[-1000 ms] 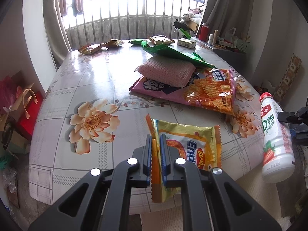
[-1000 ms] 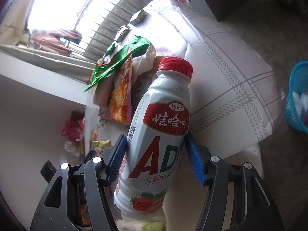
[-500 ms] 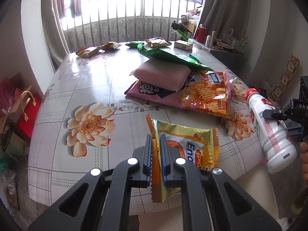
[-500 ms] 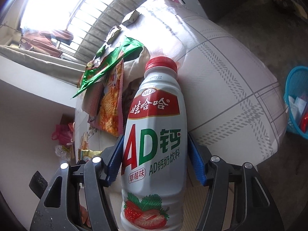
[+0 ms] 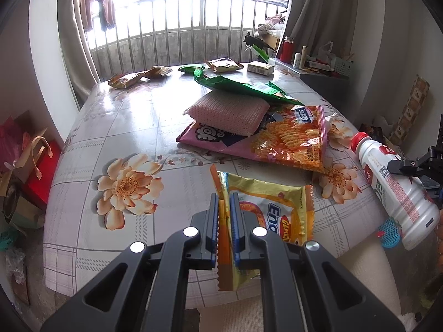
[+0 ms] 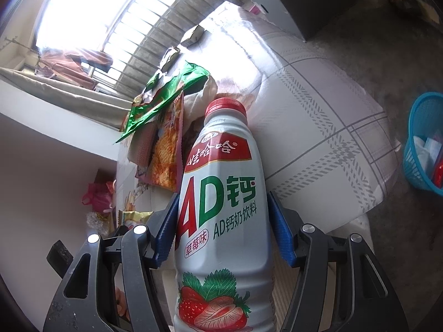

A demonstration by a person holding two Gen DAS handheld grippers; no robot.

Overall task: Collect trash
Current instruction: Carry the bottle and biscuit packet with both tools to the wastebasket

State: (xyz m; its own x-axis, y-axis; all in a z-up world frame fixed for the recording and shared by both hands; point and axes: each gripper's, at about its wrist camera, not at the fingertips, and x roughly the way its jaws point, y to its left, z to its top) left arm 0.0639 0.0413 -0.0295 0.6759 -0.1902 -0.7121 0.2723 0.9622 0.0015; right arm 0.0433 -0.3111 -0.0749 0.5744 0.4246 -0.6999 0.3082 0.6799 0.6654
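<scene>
My left gripper (image 5: 224, 207) is shut on a yellow snack wrapper (image 5: 272, 210) and holds it just above the near edge of the floral table (image 5: 124, 127). My right gripper (image 6: 223, 213) is shut on a white AD milk bottle (image 6: 221, 221) with a red cap, held off the table's right side. The bottle also shows in the left wrist view (image 5: 396, 191), tilted. More wrappers lie on the table: an orange-and-pink chip bag (image 5: 277, 141), a green bag (image 5: 243, 85) and small packets (image 5: 127, 78) at the far end.
A pink textured pad (image 5: 229, 113) lies on the chip bag. A blue mesh basket (image 6: 426, 144) with trash in it stands on the floor right of the table. Bags (image 5: 25, 166) sit on the floor at left. A cluttered shelf (image 5: 318, 63) stands at back right.
The right gripper has turned the bottle more upright in its view and drawn it back. The left gripper has pulled back slightly with the yellow wrapper still in it.
</scene>
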